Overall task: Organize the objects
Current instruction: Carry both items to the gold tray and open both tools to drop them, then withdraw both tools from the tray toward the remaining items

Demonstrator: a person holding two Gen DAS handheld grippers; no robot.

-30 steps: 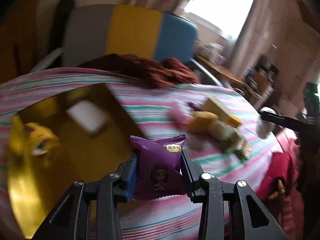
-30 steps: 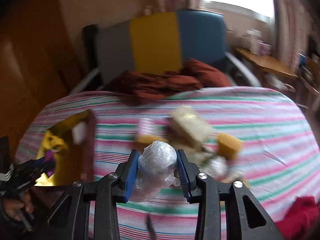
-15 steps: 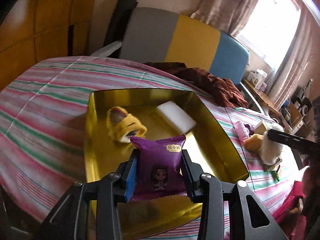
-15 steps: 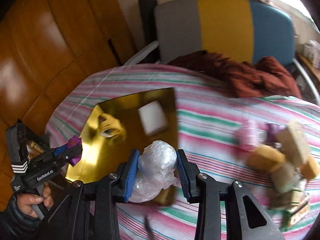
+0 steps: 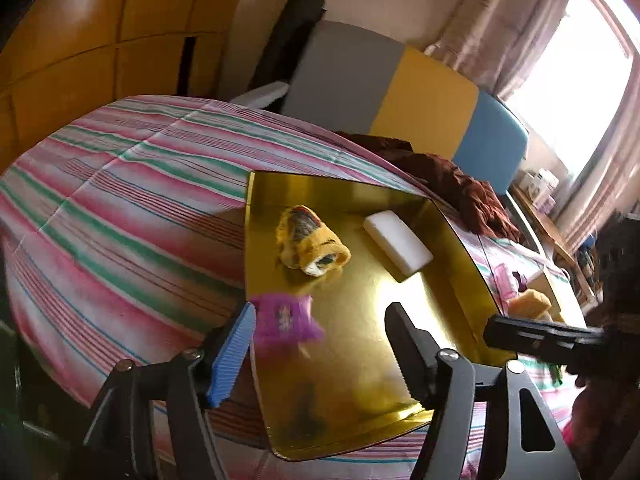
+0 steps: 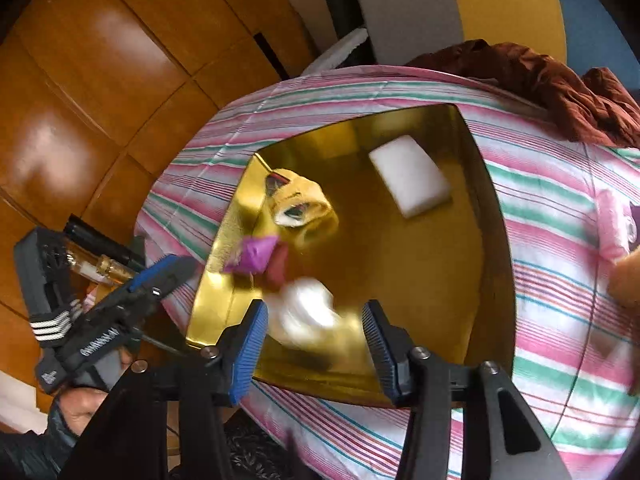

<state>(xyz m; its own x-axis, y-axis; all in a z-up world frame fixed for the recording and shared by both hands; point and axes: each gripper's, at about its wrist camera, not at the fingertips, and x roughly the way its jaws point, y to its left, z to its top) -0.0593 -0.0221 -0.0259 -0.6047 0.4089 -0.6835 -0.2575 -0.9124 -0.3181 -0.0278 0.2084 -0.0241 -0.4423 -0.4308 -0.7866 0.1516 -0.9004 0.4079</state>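
Observation:
A gold tray (image 5: 456,248) (image 6: 472,152) lies on the striped table. In it are a yellow plush toy (image 5: 310,242) (image 6: 298,204) and a white block (image 5: 398,246) (image 6: 410,176). My left gripper (image 5: 320,332) is open above the tray's near left edge; the purple snack packet (image 5: 284,318) (image 6: 256,254) is blurred and loose, just past its left finger. My right gripper (image 6: 316,324) is open above the tray's near edge; the clear plastic bundle (image 6: 308,310) is blurred between its spread fingers, free of them.
The striped tablecloth (image 5: 120,216) covers a round table. A dark red cloth (image 5: 452,184) lies at the far edge by a grey, yellow and blue chair (image 5: 400,92). Several loose items (image 5: 528,300) sit right of the tray. Wooden panels (image 6: 100,92) stand at the left.
Both grippers have opened over the tray. The purple packet and the plastic bundle have left their fingers and are dropping into the tray. Both views have closed in on the tray.

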